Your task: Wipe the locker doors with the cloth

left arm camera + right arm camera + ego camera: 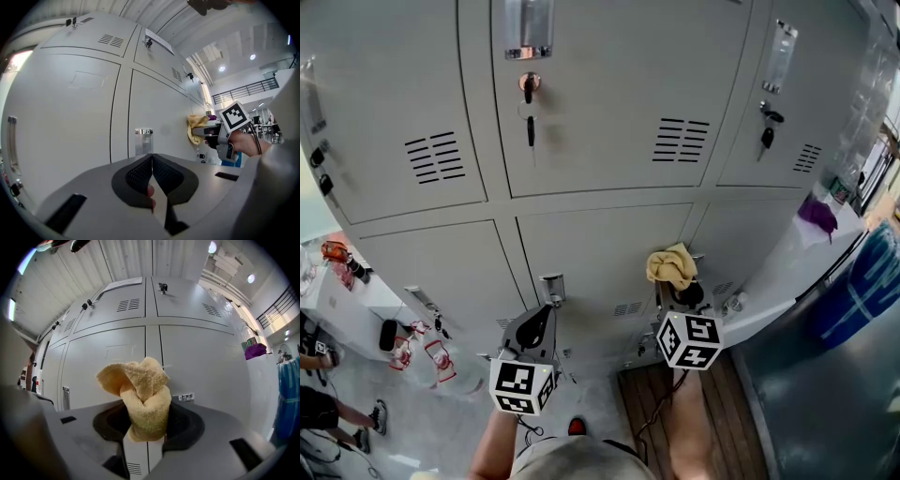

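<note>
Two grippers face the locker doors (600, 94). Your right gripper (147, 420) is clamped on the yellow cloth (140, 394), which bunches out at 12 o'clock from its jaws. Your left gripper (152, 176), at 8 o'clock from the cloth, has its jaws together, gripping nothing.

Right gripper (677, 289) holds yellow cloth (672, 264) near lower locker door (600, 248); left gripper (547, 305) alongside.

Cloth (140, 394): yellow terry, bunched, clamped between the right gripper's (146, 423) jaws, bulging past their tips.
Locker doors (197, 362): pale grey, vented, shut, directly ahead of that gripper.
</note>
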A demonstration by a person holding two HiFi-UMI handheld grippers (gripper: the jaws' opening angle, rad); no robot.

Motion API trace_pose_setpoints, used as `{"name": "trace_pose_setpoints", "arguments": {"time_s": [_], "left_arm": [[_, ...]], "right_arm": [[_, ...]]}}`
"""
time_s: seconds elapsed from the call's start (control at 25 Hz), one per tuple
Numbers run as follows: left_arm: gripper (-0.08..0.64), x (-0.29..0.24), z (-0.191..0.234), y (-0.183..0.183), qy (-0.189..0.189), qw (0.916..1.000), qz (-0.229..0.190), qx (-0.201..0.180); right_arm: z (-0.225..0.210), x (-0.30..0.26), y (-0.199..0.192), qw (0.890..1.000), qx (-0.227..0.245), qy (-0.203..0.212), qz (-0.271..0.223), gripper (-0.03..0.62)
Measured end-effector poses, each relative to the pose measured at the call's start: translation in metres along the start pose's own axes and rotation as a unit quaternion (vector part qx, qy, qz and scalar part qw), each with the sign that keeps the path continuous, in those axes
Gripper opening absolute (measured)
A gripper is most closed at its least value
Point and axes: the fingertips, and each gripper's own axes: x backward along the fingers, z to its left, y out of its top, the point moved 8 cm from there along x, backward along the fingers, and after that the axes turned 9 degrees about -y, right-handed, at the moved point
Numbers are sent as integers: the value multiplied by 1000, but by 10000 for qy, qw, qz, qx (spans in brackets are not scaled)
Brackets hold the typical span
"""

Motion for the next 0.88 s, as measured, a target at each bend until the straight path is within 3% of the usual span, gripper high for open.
{"name": "trace_pose_setpoints", "arguments": {"time_s": [0.52, 0.88], "left_arm": [[23, 8, -4, -1, 14, 10000, 6, 0], [23, 14, -6, -7, 114, 9999, 86, 23]], "right_arm": [[13, 45, 8, 9989, -25, 374, -266, 187], [43, 68, -18, 9960, 5, 890, -41, 187]]}}
